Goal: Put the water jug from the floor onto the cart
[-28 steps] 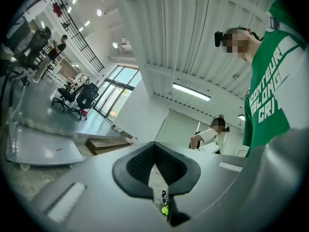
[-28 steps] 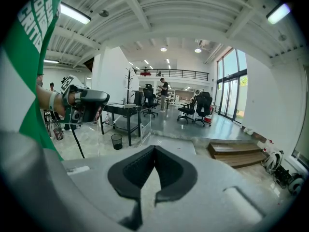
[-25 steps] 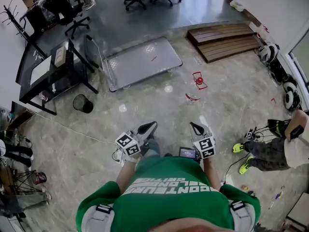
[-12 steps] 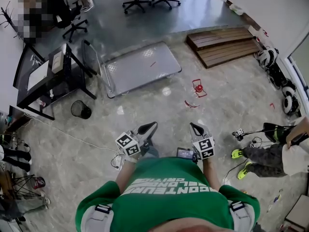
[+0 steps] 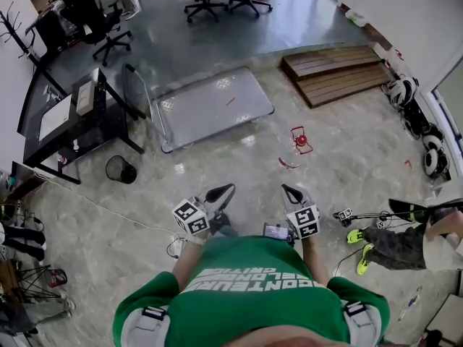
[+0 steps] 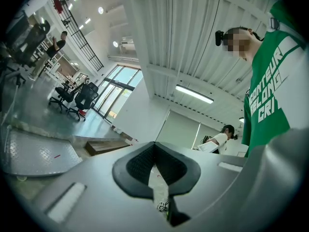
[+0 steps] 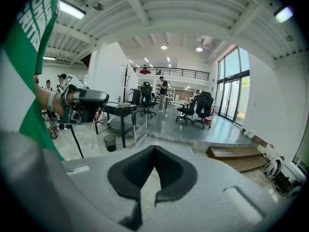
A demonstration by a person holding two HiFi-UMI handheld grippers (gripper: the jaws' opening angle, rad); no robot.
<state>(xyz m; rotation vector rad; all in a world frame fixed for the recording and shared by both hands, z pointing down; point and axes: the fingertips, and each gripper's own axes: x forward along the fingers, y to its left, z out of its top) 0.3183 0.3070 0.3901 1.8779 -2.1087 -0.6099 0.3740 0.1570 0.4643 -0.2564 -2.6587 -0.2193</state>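
The cart (image 5: pixel 213 107) has a dull grey metal deck with a raised tread pattern, and the pale, stone-look floor (image 5: pixel 108 237) is polished and throws back soft glare. The slatted wooden steps (image 5: pixel 336 67) look brown and matt. The left claw (image 6: pixel 154 151) and right claw (image 7: pixel 154 151) are smooth matt grey plastic with black, finely textured pads (image 7: pixel 130 172), and the person's green shirt (image 5: pixel 253 295) is cloth.

Bright and even: daylight through tall windows (image 7: pixel 232 83), strip lights (image 6: pixel 194 94) overhead, pale glare spots on the floor (image 5: pixel 248 141). Gripper views bulge, corners black, near foreground soft.
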